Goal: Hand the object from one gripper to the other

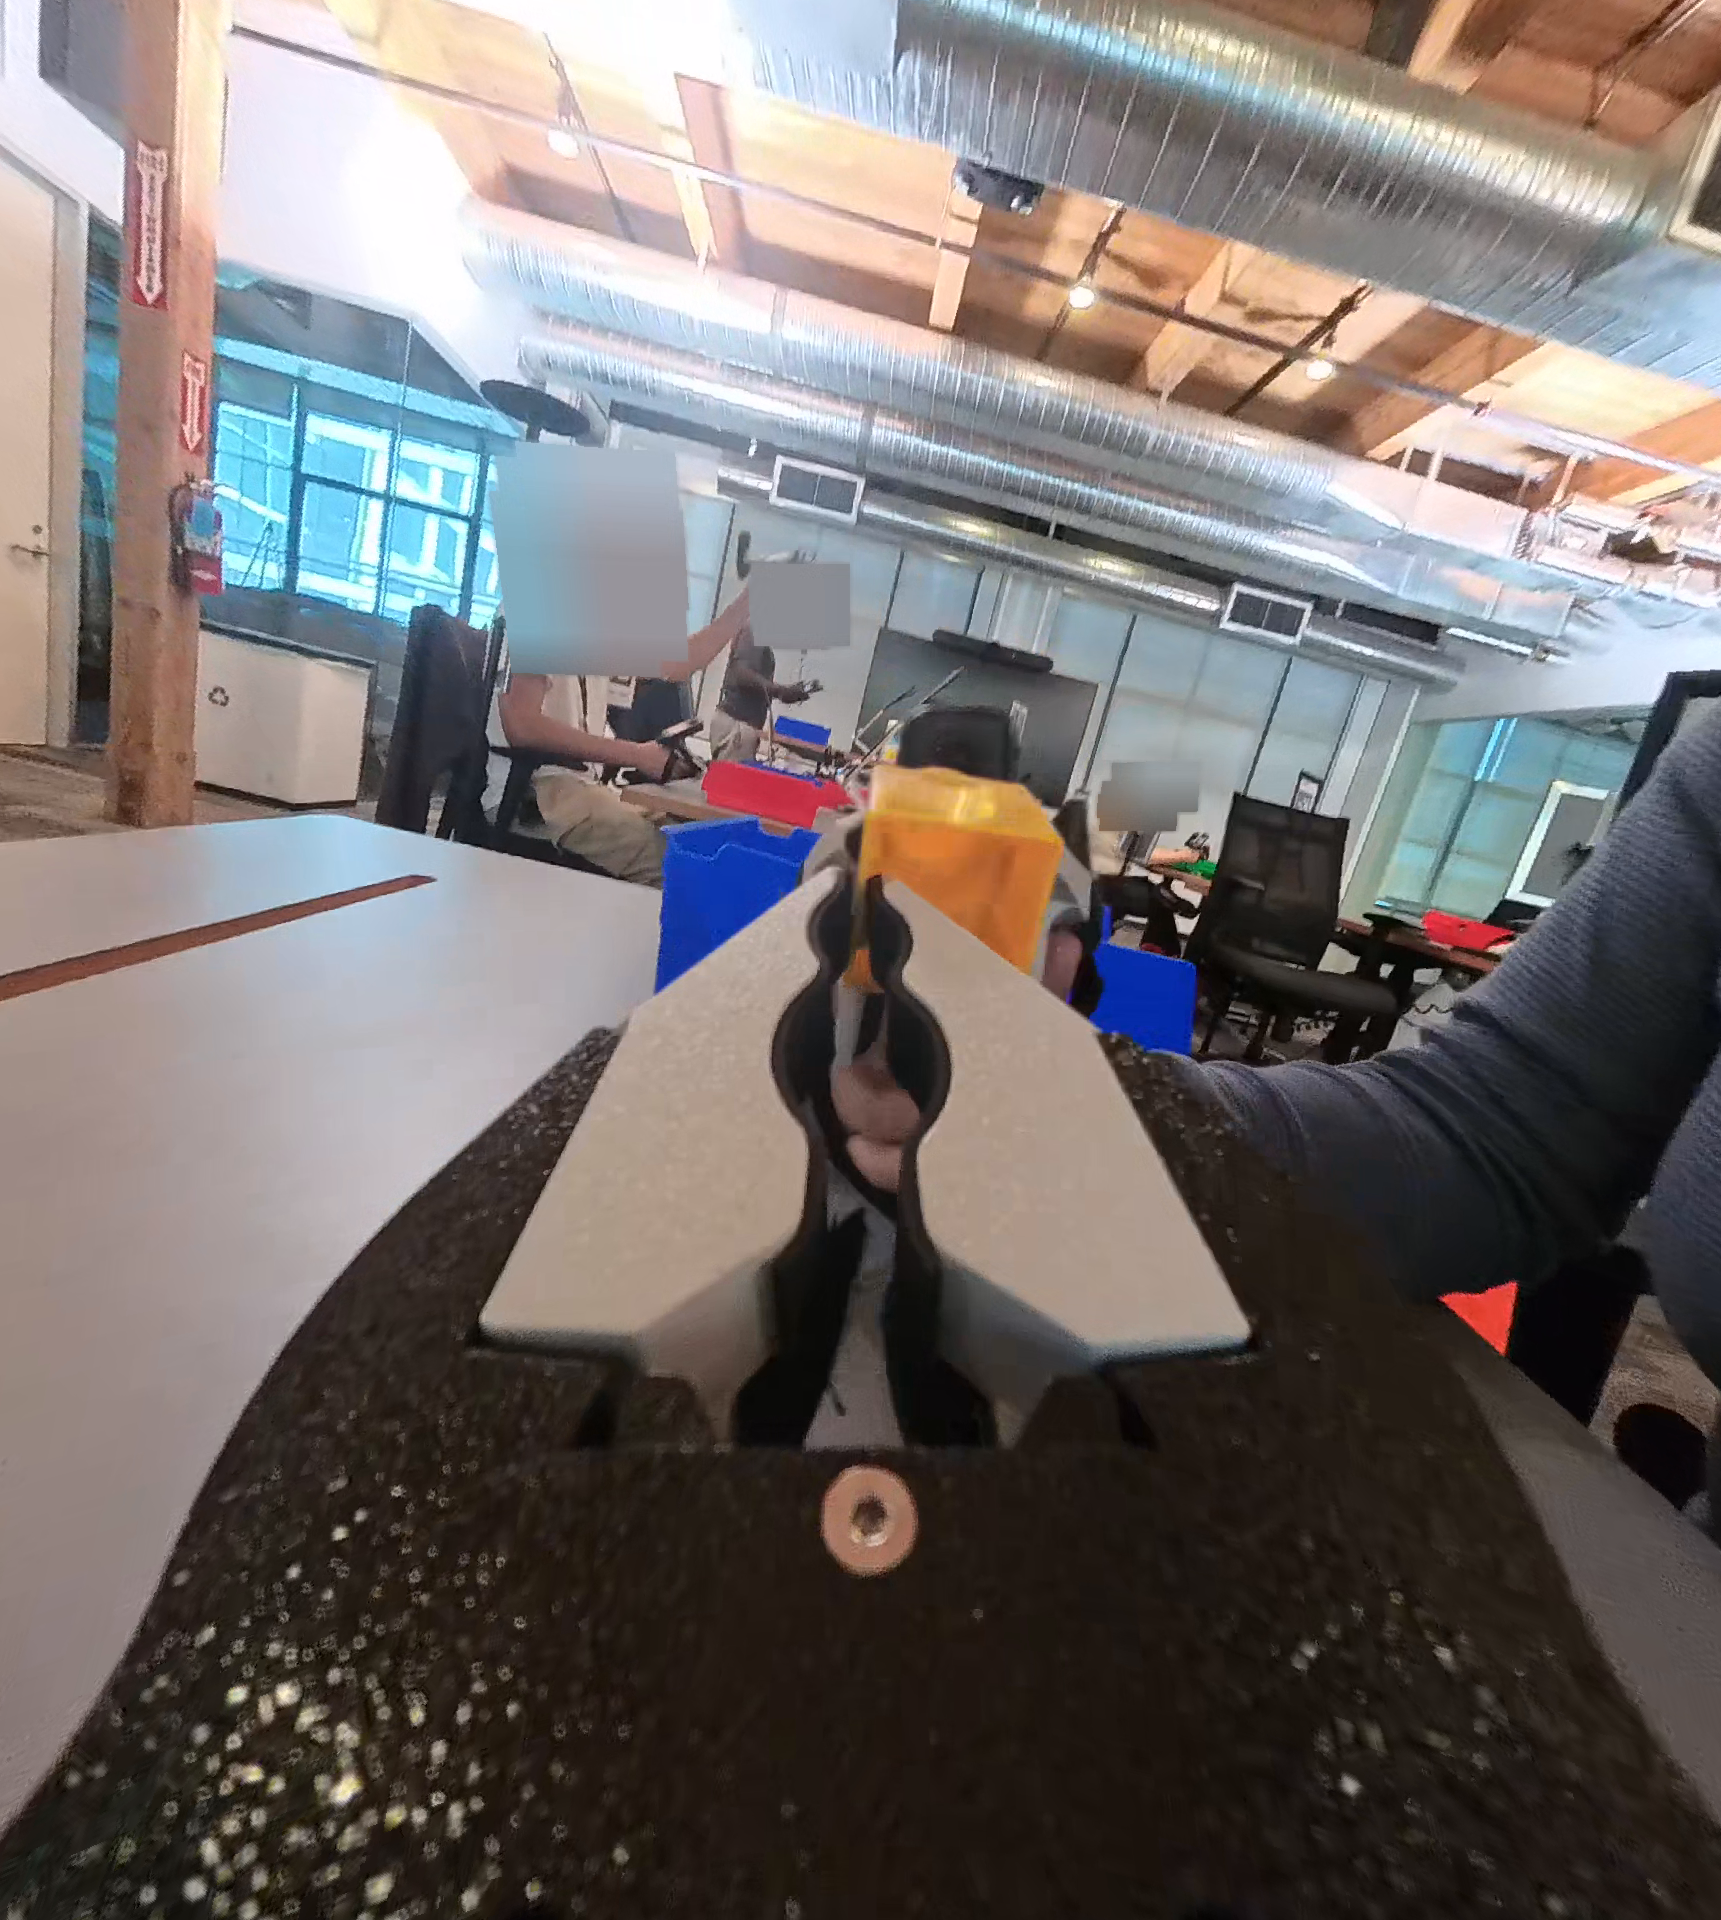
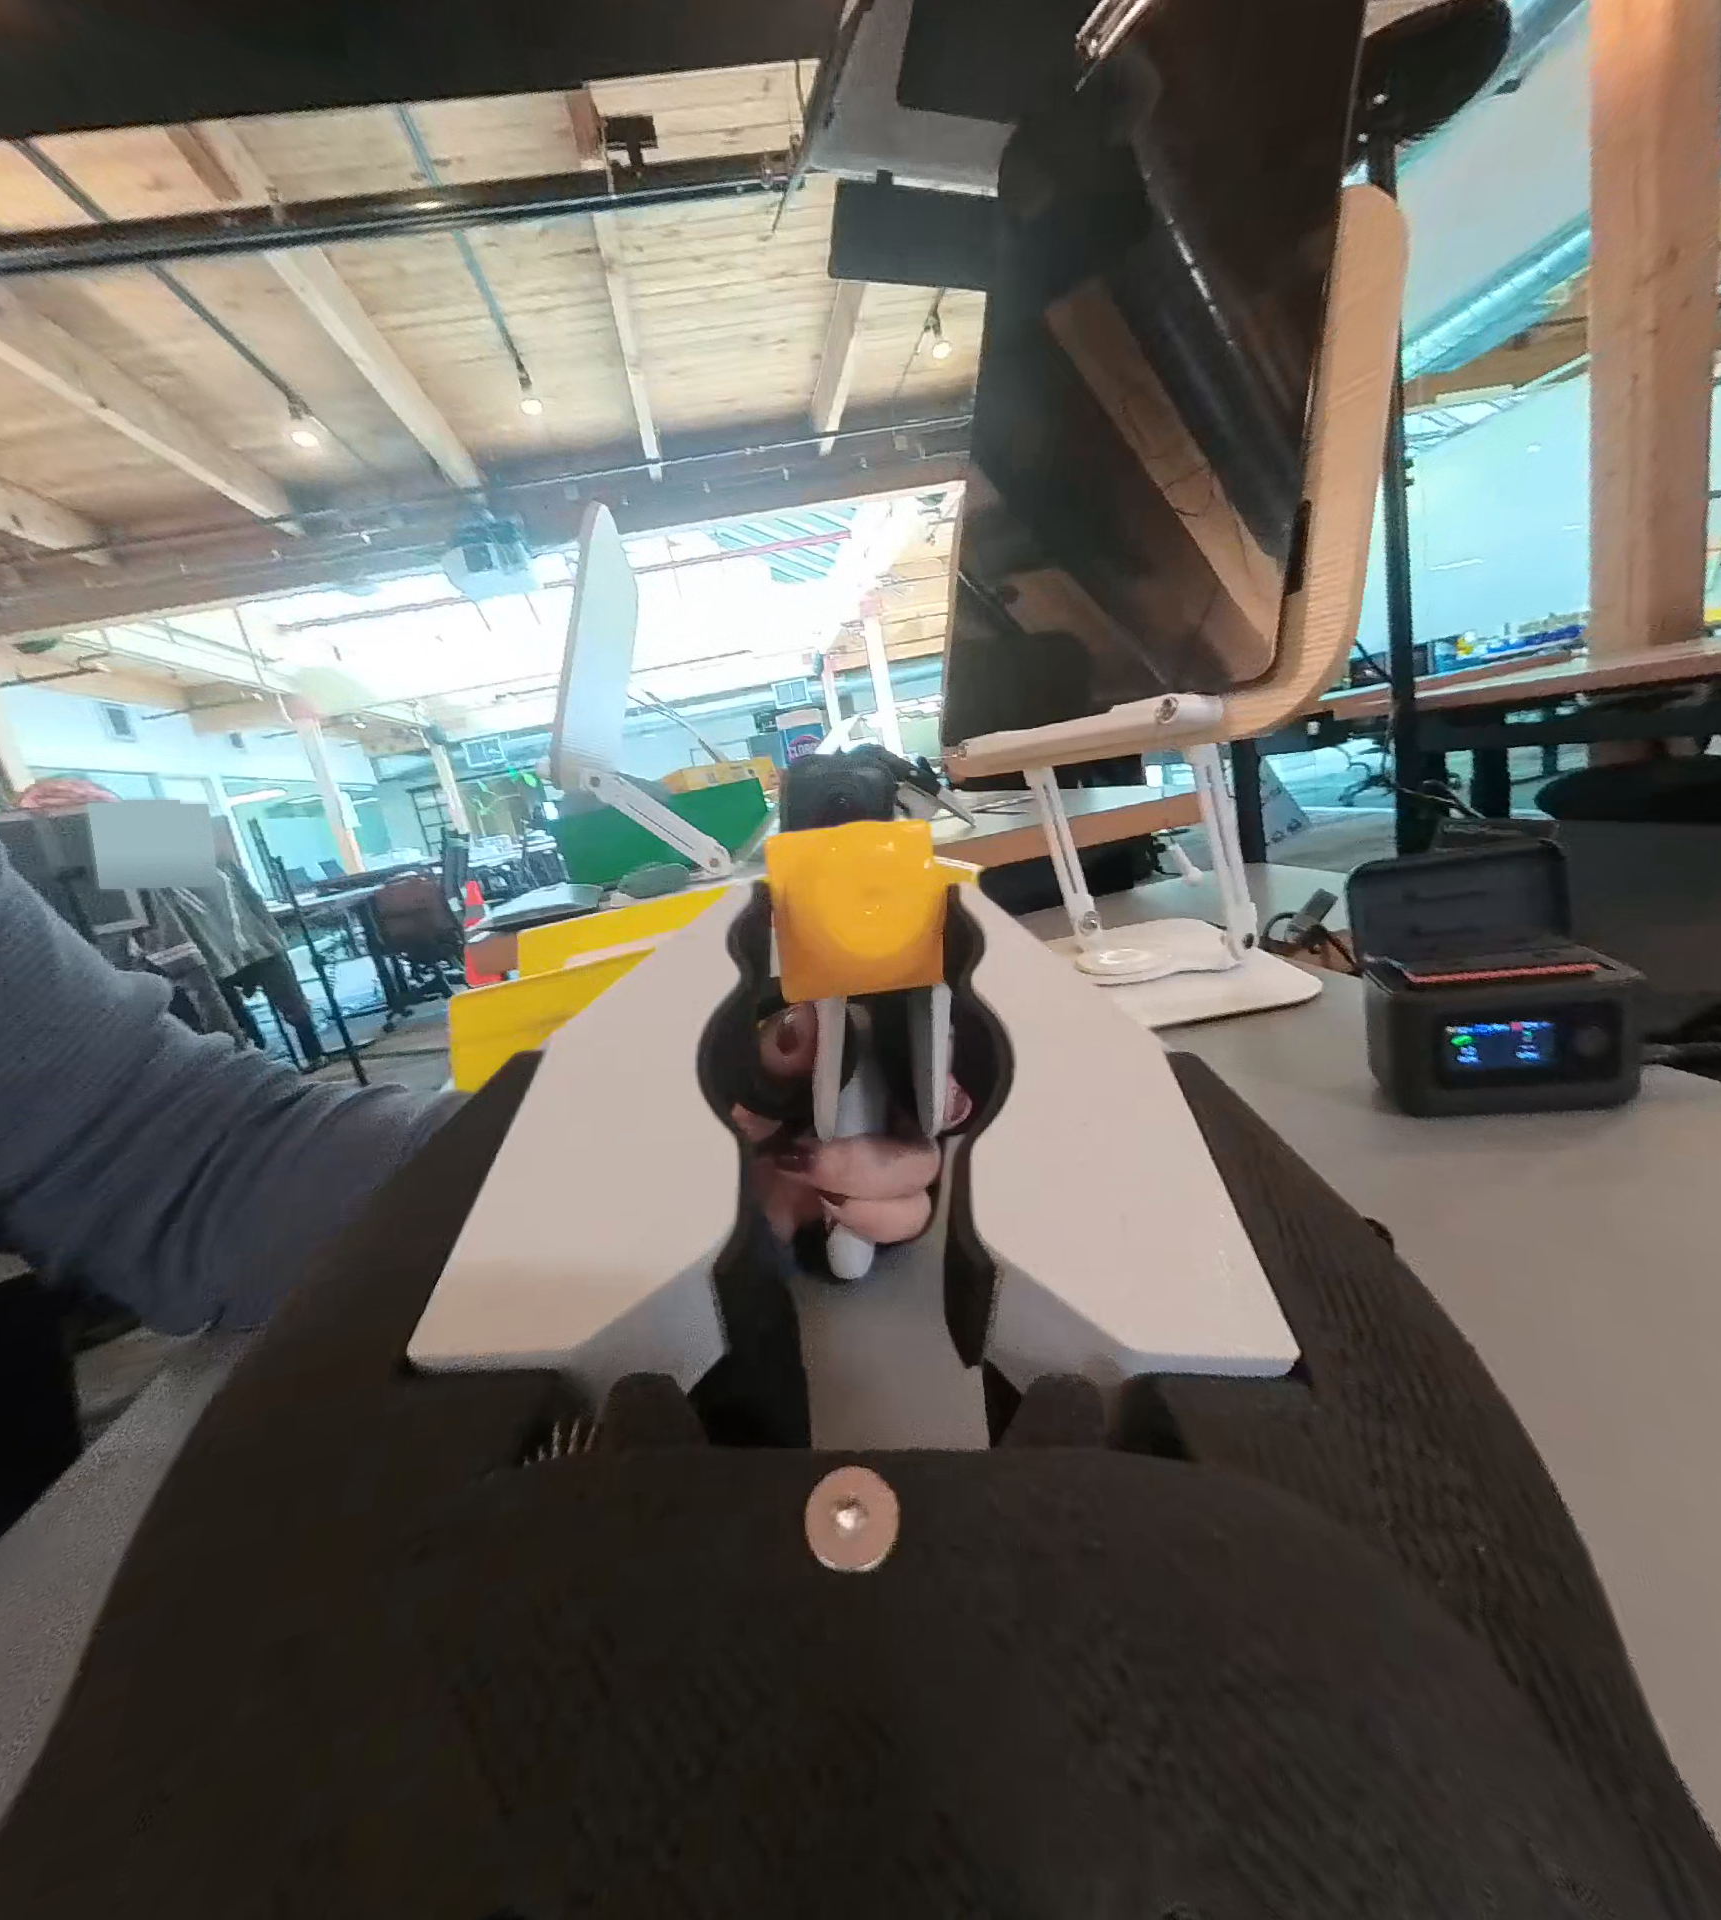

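Observation:
An orange translucent cube [image 1: 960,873] is held in the air above the table. In the right wrist view the cube [image 2: 851,914] sits between the tips of my right gripper [image 2: 856,904], which is shut on its two sides. In the left wrist view the right gripper's grey fingers [image 1: 1069,883] flank the cube. My left gripper [image 1: 864,899] faces it with its jaws almost together, its tips just in front of the cube's lower left corner. I cannot tell whether they touch. The left gripper's black camera [image 2: 835,805] and the hand holding it [image 2: 866,1174] show behind the cube.
A grey table [image 1: 212,1091] lies below. Blue bins [image 1: 721,894] stand past its far edge. The person's sleeved arm [image 1: 1458,1091] is on the right. A white stand [image 2: 1147,956] with a dark screen, a black case [image 2: 1500,1018] and a yellow bin [image 2: 544,987] are nearby. Left and right tips are no more than a few centimetres apart. Both grippers' tips are roughly 25 cm from the black case [image 2: 1500,1018].

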